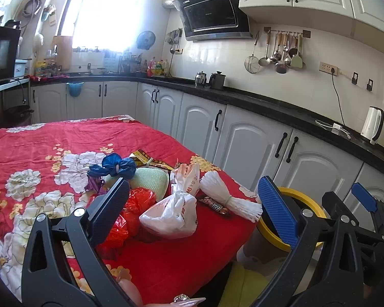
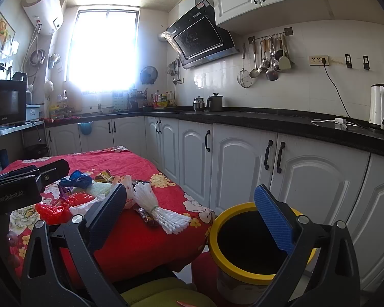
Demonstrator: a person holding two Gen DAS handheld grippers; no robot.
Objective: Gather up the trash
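A heap of trash lies on the red flowered tablecloth [image 1: 64, 138]: a knotted blue bag [image 1: 117, 166], a green foam net [image 1: 148, 183], a crumpled red bag [image 1: 138, 202], a tied white bag [image 1: 171, 212], a white fringed bundle [image 1: 230, 199] and a dark snack bar wrapper [image 1: 213, 204]. My left gripper [image 1: 194, 207] hangs open just short of the heap, nothing between its fingers. My right gripper [image 2: 190, 216] is open too, off the table's right corner, above the yellow-rimmed bin [image 2: 243, 272]. The fringed bundle [image 2: 156, 209] and red bag [image 2: 59, 204] show there as well.
The bin [image 1: 312, 203] stands on the floor between the table corner and white base cabinets [image 2: 243, 168]. A black worktop [image 2: 281, 125] carries a kettle [image 2: 379, 107]. A yellow-green chair seat [image 2: 166, 294] sits below the table's near edge.
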